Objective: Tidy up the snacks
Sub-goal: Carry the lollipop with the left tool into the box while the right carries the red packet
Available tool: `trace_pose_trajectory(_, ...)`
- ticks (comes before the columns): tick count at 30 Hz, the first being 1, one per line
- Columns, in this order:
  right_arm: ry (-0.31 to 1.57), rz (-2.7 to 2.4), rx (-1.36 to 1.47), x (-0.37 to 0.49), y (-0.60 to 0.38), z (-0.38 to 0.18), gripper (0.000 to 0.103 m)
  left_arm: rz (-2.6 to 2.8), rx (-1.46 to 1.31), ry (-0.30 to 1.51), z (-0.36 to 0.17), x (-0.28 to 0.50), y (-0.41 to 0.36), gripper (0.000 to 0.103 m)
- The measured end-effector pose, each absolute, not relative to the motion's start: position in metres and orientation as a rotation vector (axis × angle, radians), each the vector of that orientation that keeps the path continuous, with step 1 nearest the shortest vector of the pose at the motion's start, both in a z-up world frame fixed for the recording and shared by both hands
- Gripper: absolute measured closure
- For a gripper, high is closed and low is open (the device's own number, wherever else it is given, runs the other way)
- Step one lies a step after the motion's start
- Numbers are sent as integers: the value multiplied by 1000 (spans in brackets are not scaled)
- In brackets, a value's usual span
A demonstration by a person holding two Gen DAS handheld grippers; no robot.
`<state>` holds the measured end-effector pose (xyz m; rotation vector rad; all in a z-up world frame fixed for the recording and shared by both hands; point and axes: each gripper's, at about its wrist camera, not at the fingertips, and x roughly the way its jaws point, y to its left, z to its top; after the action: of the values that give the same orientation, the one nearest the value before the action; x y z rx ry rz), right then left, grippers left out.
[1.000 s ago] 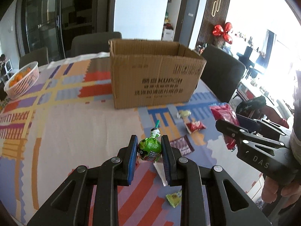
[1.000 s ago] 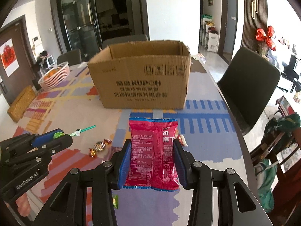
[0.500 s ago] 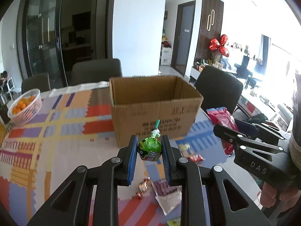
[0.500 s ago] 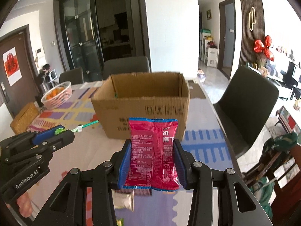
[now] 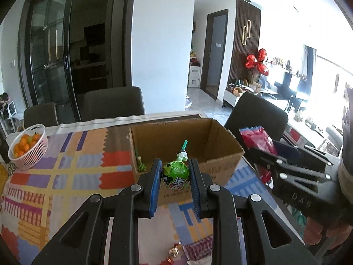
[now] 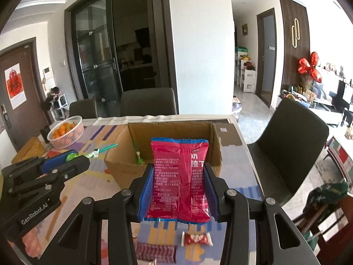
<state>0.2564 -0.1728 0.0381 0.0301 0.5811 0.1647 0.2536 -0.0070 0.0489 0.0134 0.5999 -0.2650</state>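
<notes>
My left gripper (image 5: 175, 176) is shut on a green wrapped lollipop (image 5: 175, 175) with a teal stick, held above the table just in front of the open cardboard box (image 5: 220, 154). My right gripper (image 6: 179, 181) is shut on a red snack packet (image 6: 179, 176), held upright in front of the same box (image 6: 217, 152). The left gripper shows at the left of the right wrist view (image 6: 66, 163). The red packet also shows at the right of the left wrist view (image 5: 257, 138). Something small and green lies inside the box (image 6: 139, 159).
A colourful patchwork cloth (image 5: 66, 170) covers the table. A pink basket of oranges (image 5: 28, 148) stands far left. Loose wrapped sweets (image 6: 196, 238) and a striped packet (image 6: 154, 252) lie near the front. Dark chairs (image 6: 293, 145) surround the table.
Both grippers have risen and moved forward toward the box with their snacks held; the box's inside now shows from above.
</notes>
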Motion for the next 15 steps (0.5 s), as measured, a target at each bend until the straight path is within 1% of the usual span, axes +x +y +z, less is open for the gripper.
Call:
trace_pose_trajectory(8, 592, 197, 7, 287, -166, 45, 59, -262, 10, 608, 58, 292, -7, 78)
trace_pose_trajectory(15, 618, 203, 9, 321, -167, 44, 59, -260, 6, 657, 54, 325, -7, 78)
